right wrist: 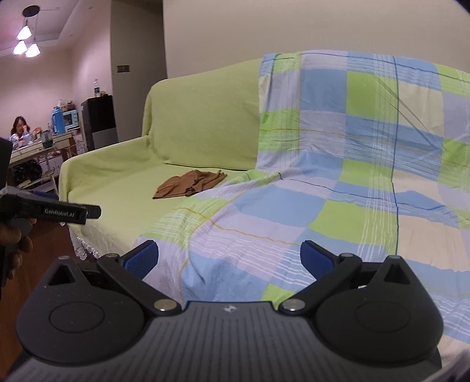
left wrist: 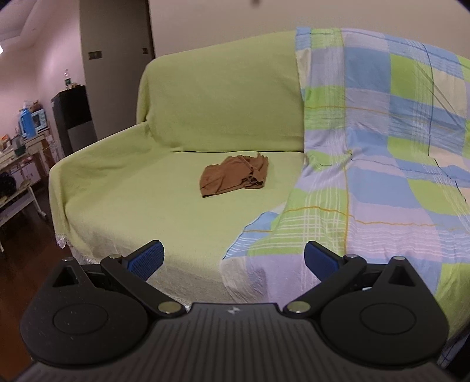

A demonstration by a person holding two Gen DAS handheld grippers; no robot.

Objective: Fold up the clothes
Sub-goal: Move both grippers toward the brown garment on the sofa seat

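Note:
A crumpled brown garment [left wrist: 233, 174] [right wrist: 191, 183] lies on the seat of a sofa draped in a light green cover [left wrist: 147, 205] [right wrist: 117, 188]. My left gripper [left wrist: 234, 258] hangs open in front of the sofa's front edge, well short of the garment, with nothing between its blue pads. My right gripper [right wrist: 229, 257] is open too, above the checked sheet, to the right of and nearer than the garment. In the right wrist view the left gripper's black body [right wrist: 53, 210] juts in from the left, held by a hand.
A blue, green and lilac checked sheet [left wrist: 382, 161] [right wrist: 337, 176] covers the sofa's right part. Left of the sofa are dark wooden floor [left wrist: 23, 264], a black cabinet [left wrist: 73, 117] and a cluttered table [right wrist: 38, 150] where a person [right wrist: 19, 129] sits. A wall [right wrist: 264, 26] is behind.

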